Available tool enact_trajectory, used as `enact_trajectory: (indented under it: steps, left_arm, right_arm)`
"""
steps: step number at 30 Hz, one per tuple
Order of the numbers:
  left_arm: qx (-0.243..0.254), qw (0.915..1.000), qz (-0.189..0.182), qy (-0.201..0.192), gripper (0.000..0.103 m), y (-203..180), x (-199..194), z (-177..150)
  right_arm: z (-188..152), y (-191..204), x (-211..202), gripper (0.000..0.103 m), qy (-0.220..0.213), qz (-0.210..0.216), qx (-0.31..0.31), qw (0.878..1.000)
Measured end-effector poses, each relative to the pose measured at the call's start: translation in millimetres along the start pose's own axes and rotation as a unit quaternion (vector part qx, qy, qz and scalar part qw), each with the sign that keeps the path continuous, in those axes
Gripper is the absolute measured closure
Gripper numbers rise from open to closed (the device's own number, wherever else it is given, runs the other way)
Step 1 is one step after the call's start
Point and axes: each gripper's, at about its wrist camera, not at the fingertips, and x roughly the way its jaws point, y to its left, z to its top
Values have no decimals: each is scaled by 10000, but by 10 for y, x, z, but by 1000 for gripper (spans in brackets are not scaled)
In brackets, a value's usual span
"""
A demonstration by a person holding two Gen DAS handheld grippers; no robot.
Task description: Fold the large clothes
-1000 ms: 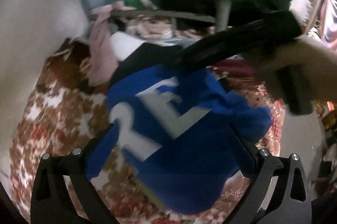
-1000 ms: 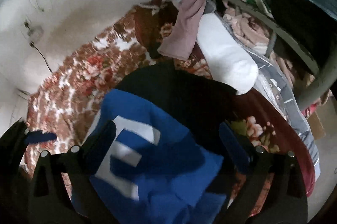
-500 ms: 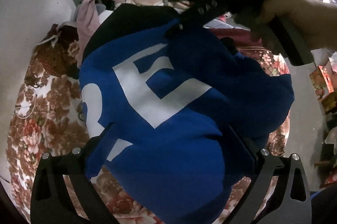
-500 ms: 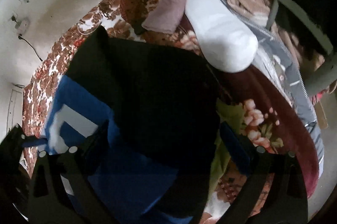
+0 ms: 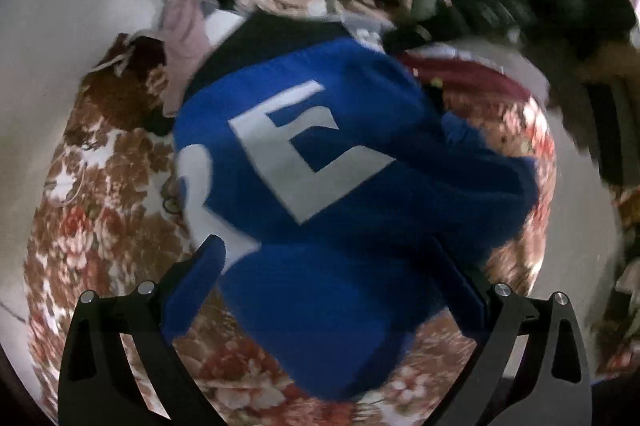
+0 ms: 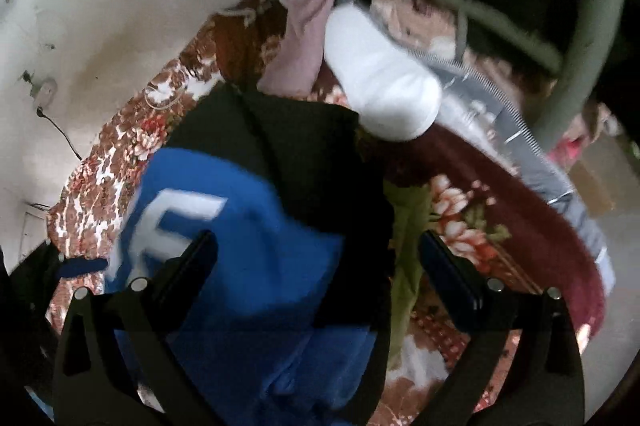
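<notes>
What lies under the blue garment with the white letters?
The blue garment lies on a floral bedcover, with black fabric showing past its far edge. What sits beneath its middle is covered.

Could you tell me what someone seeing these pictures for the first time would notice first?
The bright blue garment with big white letters fills the middle of both views, lying on a red and brown floral blanket. Both grippers, the left gripper and right gripper, hang open over it. Behind it, a white roll lies against heaped clothes.
</notes>
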Motion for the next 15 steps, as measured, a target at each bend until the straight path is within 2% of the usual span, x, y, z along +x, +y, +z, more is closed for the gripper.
enact_trajectory:
  steps: [8, 15]
  left_arm:
    - [-184, 9976, 91, -656, 5, -247, -737, -319]
    - [-479, 9941, 152, -961, 5, -536, -1324, -832]
  right_arm:
    - [-477, 428, -835, 5, -713, -742, -277, 9943]
    - [-1061, 773, -1569, 5, -980, -999, -205, 9899]
